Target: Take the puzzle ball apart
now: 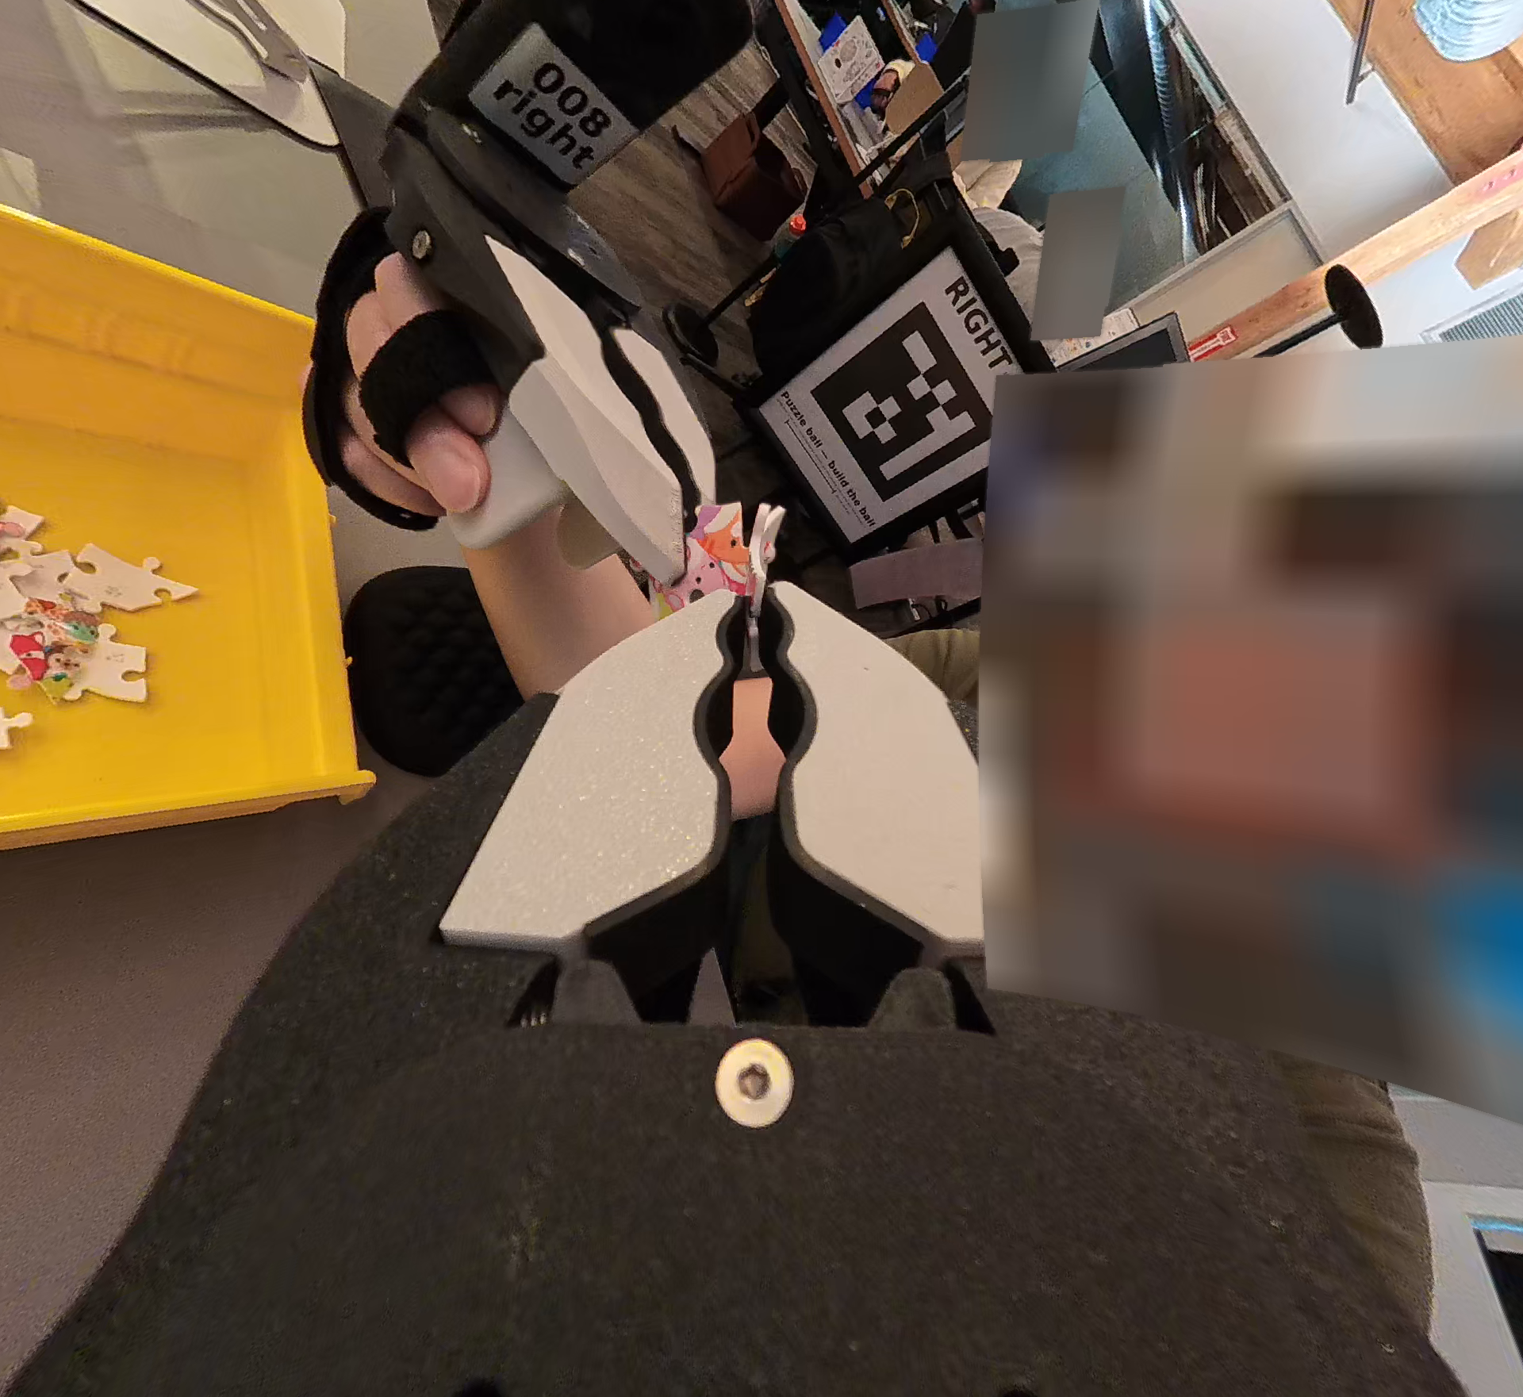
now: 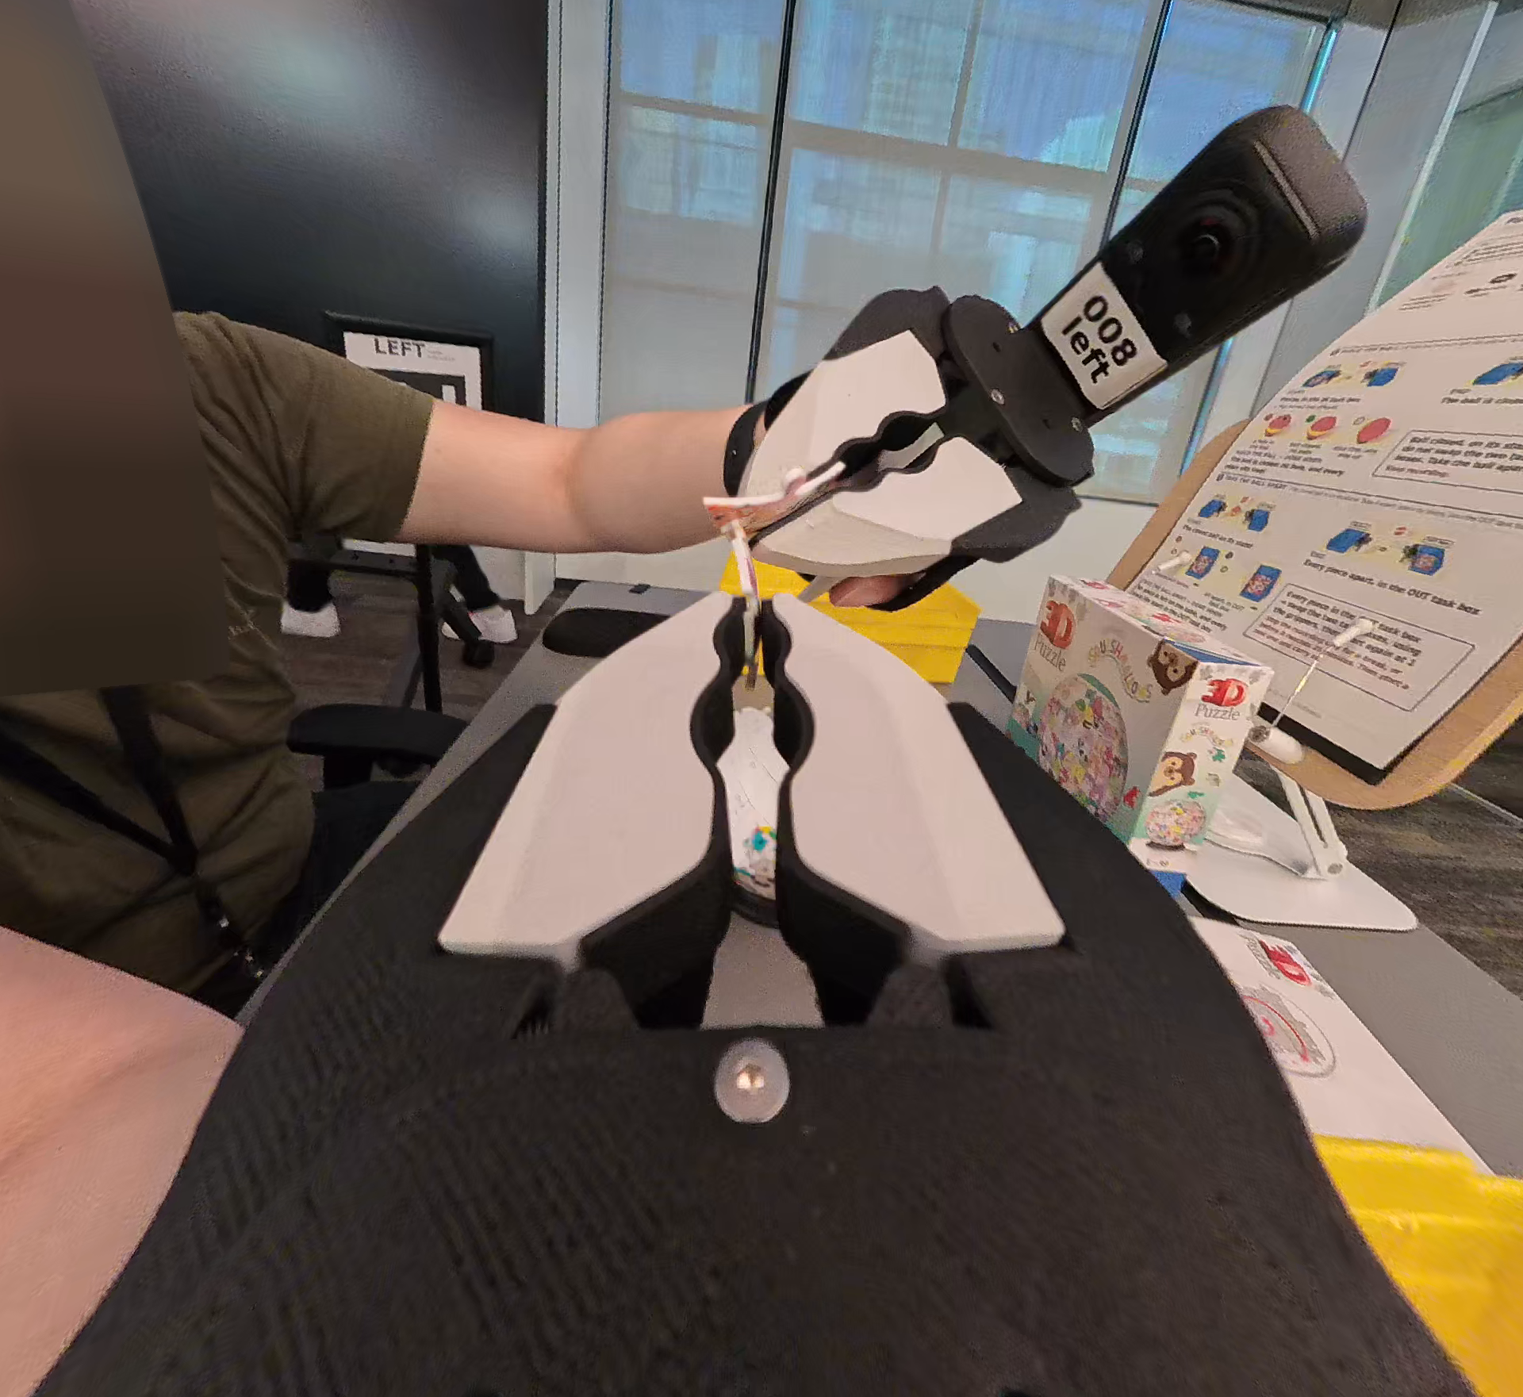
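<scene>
White-backed and printed in pink and orange, a small cluster of puzzle pieces (image 1: 715,551) hangs in the air between our two grippers, well above the desk. Our left gripper (image 1: 752,620) has its fingers closed on one thin piece seen edge-on, its long axis running straight out from the fingertips. Our right gripper (image 2: 752,628) pinches another piece that stands upright; the two joined pieces meet at an angle. Through the gap in the right fingers we see part of the puzzle ball (image 2: 754,805) resting on the desk below. Left of us, the yellow bin (image 1: 247,484) holds loose pieces (image 1: 78,616), some face-up, some white side up. A puzzle box (image 2: 1141,706), an instruction board (image 2: 1351,533) and marker signs carry printed writing.
</scene>
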Action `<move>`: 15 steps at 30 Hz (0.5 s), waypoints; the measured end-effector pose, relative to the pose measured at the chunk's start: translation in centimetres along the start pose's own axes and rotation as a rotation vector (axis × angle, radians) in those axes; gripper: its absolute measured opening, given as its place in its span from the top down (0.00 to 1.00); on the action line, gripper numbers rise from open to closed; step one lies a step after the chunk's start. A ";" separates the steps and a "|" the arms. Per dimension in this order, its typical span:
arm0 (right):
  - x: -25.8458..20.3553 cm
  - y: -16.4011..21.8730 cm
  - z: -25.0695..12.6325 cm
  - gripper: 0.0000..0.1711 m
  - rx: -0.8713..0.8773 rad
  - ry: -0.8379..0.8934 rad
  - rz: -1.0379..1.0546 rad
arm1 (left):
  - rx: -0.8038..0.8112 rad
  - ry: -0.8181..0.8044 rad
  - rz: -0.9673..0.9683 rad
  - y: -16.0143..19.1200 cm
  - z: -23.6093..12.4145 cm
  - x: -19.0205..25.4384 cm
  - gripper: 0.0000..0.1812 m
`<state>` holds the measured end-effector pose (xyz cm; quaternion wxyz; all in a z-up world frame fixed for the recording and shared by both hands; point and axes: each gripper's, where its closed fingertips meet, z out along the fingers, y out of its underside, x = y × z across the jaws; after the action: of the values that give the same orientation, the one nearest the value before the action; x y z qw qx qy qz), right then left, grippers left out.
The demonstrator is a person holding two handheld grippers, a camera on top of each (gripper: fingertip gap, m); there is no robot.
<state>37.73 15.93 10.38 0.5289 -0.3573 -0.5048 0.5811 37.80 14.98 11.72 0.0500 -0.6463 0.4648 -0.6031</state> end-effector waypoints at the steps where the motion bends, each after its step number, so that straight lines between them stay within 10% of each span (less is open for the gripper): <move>1: 0.1 0.1 0.0 0.98 -0.017 0.010 -0.007 | -0.009 -0.002 -0.001 0.1 0.0 0.0 0.98; 15: -3.4 1.4 1.0 0.98 -0.067 -0.306 0.143 | -0.216 -0.011 0.089 3.0 1.2 1.2 0.98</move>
<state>37.04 12.45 8.89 0.3908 -0.3172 -0.5718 0.6478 36.99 11.94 10.43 0.0094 -0.6299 0.5552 -0.5430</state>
